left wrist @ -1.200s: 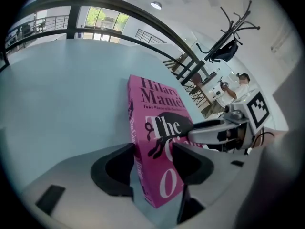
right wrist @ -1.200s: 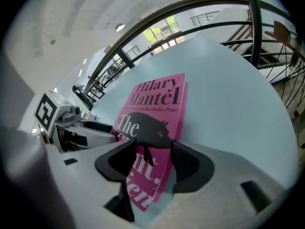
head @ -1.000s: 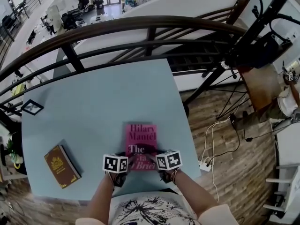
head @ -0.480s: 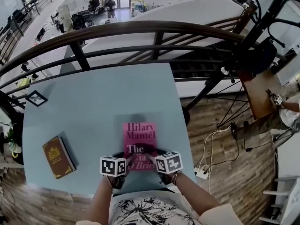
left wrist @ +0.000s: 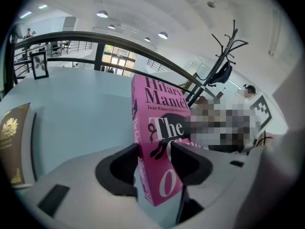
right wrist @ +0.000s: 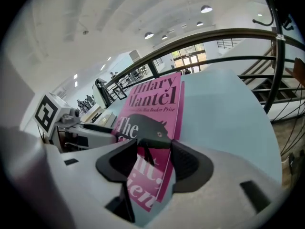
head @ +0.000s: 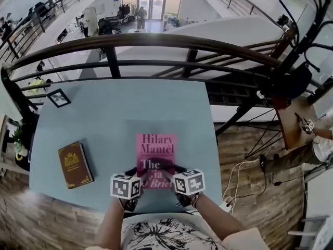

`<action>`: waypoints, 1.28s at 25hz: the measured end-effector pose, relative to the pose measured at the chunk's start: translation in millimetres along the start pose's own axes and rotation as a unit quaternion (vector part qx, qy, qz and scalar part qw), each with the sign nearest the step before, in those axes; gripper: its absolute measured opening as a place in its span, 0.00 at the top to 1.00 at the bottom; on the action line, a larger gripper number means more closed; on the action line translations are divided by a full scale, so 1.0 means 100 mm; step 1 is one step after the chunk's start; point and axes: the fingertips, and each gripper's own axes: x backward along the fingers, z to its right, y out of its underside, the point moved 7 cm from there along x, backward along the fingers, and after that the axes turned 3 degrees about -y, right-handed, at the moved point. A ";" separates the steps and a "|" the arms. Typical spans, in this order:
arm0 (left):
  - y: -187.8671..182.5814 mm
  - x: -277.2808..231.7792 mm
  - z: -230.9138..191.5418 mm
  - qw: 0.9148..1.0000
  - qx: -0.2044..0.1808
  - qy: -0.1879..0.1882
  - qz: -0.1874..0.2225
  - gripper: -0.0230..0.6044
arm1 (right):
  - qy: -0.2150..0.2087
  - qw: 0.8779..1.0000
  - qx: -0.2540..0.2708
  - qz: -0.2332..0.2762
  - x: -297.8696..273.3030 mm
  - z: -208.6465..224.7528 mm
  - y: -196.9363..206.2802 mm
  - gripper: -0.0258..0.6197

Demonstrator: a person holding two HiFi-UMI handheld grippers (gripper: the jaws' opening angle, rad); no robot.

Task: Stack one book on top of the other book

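Two grippers at the near edge of the worktop (head: 119, 108), both on the same pink book (head: 156, 150). The left gripper (head: 139, 177) pinches the near left corner; its own view shows its jaws pressed on the spine and front cover of the pink book (left wrist: 159, 113), which runs away from the left gripper (left wrist: 155, 159) toward the far side. The right gripper (head: 169, 172) pinches the near right edge; in its view the right gripper (right wrist: 155, 156) has the pink book (right wrist: 152, 104) clamped between its jaws, cover up. The book sits midway across the worktop, title facing the person, with a faint shadow beyond its far edge.

Count: two books. One brown book (head: 74, 164) lies flat near the left edge, well apart from the pink one and both grippers; it is also seen at the left in the left gripper view (left wrist: 12, 142). One small picture frame (head: 58, 97) stands at the far left corner. Beyond the worktop: one curved railing (head: 156, 40).
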 end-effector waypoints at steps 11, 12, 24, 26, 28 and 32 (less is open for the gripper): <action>0.29 1.18 -1.54 0.998 0.035 -0.045 0.034 0.62 | -0.048 0.998 0.040 -0.005 -1.00 -1.67 -0.26 0.63; 0.35 1.29 -1.66 0.997 0.041 -0.049 0.036 0.62 | -0.052 0.998 0.046 -0.010 -1.09 -1.82 -0.26 0.63; 0.84 2.13 -3.09 0.987 0.123 -0.091 0.058 0.62 | -0.100 0.988 0.102 -0.059 -2.19 -3.22 -0.38 0.63; 0.89 2.18 -3.21 0.985 0.129 -0.095 0.056 0.62 | -0.102 0.987 0.105 -0.068 -2.30 -3.31 -0.38 0.63; 0.91 2.19 -3.29 0.984 0.135 -0.099 0.051 0.62 | -0.103 0.986 0.106 -0.078 -2.39 -3.36 -0.38 0.63; 0.99 2.13 -3.46 0.983 0.152 -0.094 0.037 0.62 | -0.101 0.985 0.101 -0.097 -2.60 -3.42 -0.36 0.63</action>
